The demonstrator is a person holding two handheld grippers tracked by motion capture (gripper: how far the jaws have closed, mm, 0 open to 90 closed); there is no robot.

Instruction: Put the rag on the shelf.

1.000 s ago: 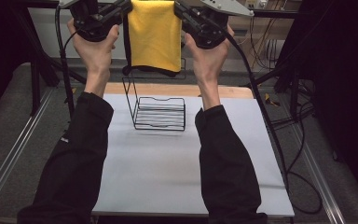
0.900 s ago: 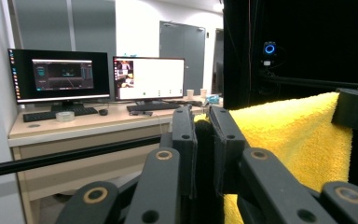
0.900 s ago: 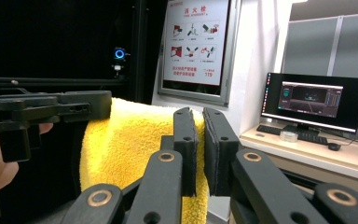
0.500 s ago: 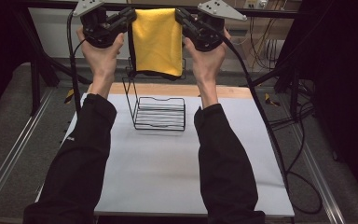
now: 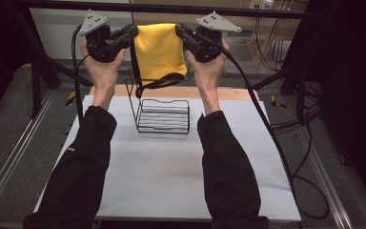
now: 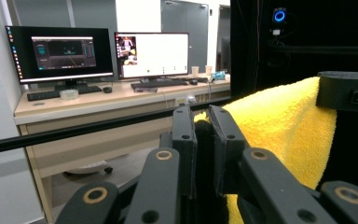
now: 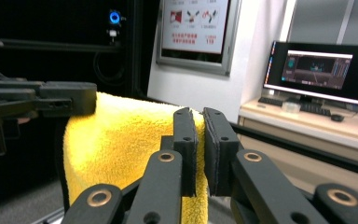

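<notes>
Nothing is lying in the wire rack [image 5: 163,116], while the left gripper [image 5: 132,32] and right gripper [image 5: 180,29] are pinching the yellow towel's [image 5: 159,50] top corners, stretching it above the rack's far side.

Both forearms in dark sleeves, reaching from the near edge toward the far side, roughly parallel and well apart. Bare hands raised at the far end, wrists bent upward, palms turned inward toward each other. Left gripper [image 5: 132,32] gripped in the left hand [image 5: 102,67], jaws pointing right, pressed nearly together, with only a narrow dark slit between them in the left gripper view. Right gripper [image 5: 180,29] gripped in the right hand [image 5: 209,71], jaws pointing left, likewise pinched close. Grey three-cornered plates on top, cables trailing down and outward.
</notes>
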